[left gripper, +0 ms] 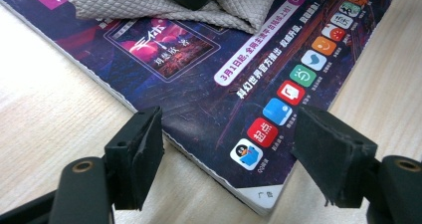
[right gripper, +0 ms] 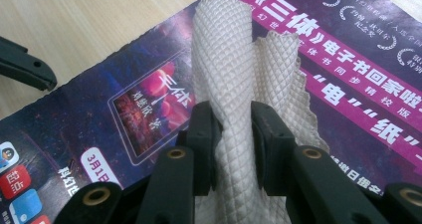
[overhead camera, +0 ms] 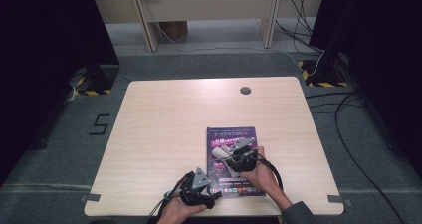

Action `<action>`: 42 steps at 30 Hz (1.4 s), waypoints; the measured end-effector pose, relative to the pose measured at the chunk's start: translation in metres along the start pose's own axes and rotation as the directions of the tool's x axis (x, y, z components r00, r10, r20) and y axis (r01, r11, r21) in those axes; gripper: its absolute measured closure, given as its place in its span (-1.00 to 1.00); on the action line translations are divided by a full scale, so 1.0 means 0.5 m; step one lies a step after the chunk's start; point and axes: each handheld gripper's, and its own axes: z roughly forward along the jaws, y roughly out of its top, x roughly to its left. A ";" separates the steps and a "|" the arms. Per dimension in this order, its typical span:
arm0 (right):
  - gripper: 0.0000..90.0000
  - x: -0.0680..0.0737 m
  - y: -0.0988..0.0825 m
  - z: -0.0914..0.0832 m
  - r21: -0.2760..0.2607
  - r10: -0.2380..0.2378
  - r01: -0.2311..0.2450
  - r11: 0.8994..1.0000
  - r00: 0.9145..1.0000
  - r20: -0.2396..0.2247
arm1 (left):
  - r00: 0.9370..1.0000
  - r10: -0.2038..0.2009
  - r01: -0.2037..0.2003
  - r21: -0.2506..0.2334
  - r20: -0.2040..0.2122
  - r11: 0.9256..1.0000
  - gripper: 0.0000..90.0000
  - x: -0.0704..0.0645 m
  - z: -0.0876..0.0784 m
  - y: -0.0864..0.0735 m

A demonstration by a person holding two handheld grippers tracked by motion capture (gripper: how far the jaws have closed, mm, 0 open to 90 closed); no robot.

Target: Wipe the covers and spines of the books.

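Right hand-held gripper clamps soft, light cloth mid-fold, draped ahead on magazine | left hand-held gripper open astride magazine corner | desk | cloth floppy; pinch a bunched fold.

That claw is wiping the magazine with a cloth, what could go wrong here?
The right claw pinches only a bunched fold of the cloth, so it might slip free. The magazine lies loose on the table; the left claw stands open at its corner, not pressing, so wiping may drag it.
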 end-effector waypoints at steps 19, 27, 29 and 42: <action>0.62 -0.143 0.000 0.002 -0.040 0.178 -0.174 0.984 0.969 0.170 | 1.000 -0.015 0.015 0.004 0.017 1.000 -0.37 0.005 0.001 0.000; 0.63 -0.204 -0.001 0.004 -0.079 0.260 -0.248 0.966 0.935 0.242 | 1.000 -0.021 0.021 -0.001 0.018 1.000 -0.36 0.005 0.001 -0.002; 0.63 -0.210 -0.002 0.005 -0.086 0.263 -0.249 0.965 0.931 0.253 | 1.000 -0.020 0.020 0.000 0.018 1.000 -0.36 0.005 0.002 -0.001; 0.65 -0.175 0.002 0.006 -0.058 0.211 -0.203 0.978 0.952 0.224 | 0.999 -0.027 0.027 -0.002 0.020 1.000 -0.37 0.005 0.002 -0.002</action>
